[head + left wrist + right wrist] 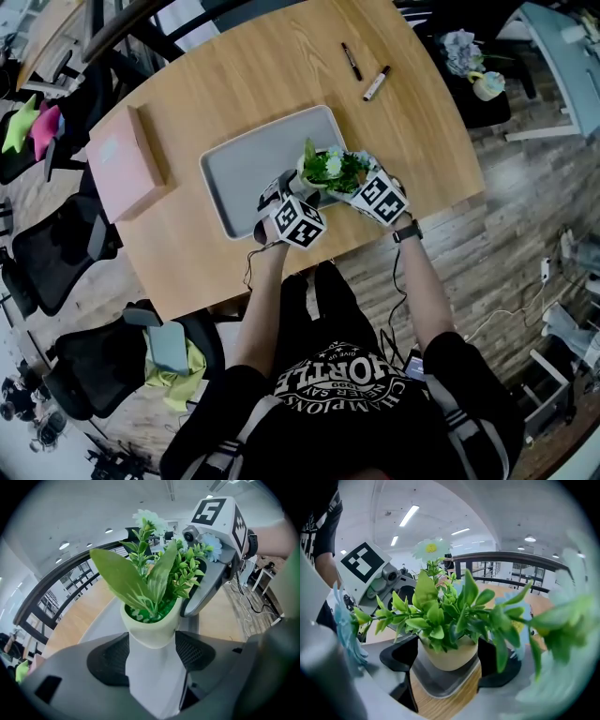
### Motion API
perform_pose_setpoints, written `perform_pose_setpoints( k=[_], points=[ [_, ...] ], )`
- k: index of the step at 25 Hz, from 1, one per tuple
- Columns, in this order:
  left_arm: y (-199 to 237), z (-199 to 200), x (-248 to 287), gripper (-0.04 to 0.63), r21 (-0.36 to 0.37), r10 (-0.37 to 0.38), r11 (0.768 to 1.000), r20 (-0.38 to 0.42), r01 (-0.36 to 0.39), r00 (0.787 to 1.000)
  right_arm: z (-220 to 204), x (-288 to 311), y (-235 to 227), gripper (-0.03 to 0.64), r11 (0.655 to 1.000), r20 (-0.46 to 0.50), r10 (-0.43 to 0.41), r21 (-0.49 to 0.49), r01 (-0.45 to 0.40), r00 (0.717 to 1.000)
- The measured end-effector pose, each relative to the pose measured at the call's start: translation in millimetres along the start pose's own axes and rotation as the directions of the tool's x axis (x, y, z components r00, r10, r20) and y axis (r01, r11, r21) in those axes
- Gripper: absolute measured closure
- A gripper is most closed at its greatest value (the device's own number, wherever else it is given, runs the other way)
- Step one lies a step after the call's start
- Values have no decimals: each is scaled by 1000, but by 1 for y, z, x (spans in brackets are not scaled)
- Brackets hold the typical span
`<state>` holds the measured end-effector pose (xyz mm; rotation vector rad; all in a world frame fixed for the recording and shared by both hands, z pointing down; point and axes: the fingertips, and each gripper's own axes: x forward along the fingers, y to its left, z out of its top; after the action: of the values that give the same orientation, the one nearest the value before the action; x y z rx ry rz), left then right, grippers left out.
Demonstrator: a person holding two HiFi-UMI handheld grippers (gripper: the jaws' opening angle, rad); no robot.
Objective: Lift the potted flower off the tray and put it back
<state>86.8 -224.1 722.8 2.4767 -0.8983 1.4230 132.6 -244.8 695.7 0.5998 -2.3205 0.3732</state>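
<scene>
Potted flower (330,171) sits at the near right corner of the tray (246,167) on the table (281,75). My left gripper (152,645) and right gripper (449,656) both have their jaws spread around the pot, pads just beside its walls, not squeezing as far as I can see. It looks light to me: a small stiff pot, probably slick and tapered. I'd pinch just under the rim and stay off the floppy leaves. Annoying bit: foliage covers the pad contact in the right gripper view, and in the head view the pot's base is buried under leaves and grippers.
</scene>
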Motion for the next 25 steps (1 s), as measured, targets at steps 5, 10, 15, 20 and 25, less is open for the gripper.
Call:
perform_pose_setpoints(
  k=[5,10,15,20,25],
  points=[
    [1,-9,-7,275,-5,19,1000,-5,-19,1000,-4,-7,2,213,996,-4,-78,32,78,997],
    [3,-14,-23,281,-36,25,999,22,-25,999,-5,-16,7,222,988,-1,-138,62,138,990],
    [6,-16,-45,299,-75,38,997,67,-33,997,-1,-30,15,232,980,3,-183,86,182,983],
    [7,-21,-66,318,-118,44,993,98,-32,994,-2,-45,22,245,966,4,-232,119,230,973],
    [8,-28,-88,324,-145,58,989,121,-40,991,0,-59,33,270,951,14,-267,168,261,964]
  ],
)
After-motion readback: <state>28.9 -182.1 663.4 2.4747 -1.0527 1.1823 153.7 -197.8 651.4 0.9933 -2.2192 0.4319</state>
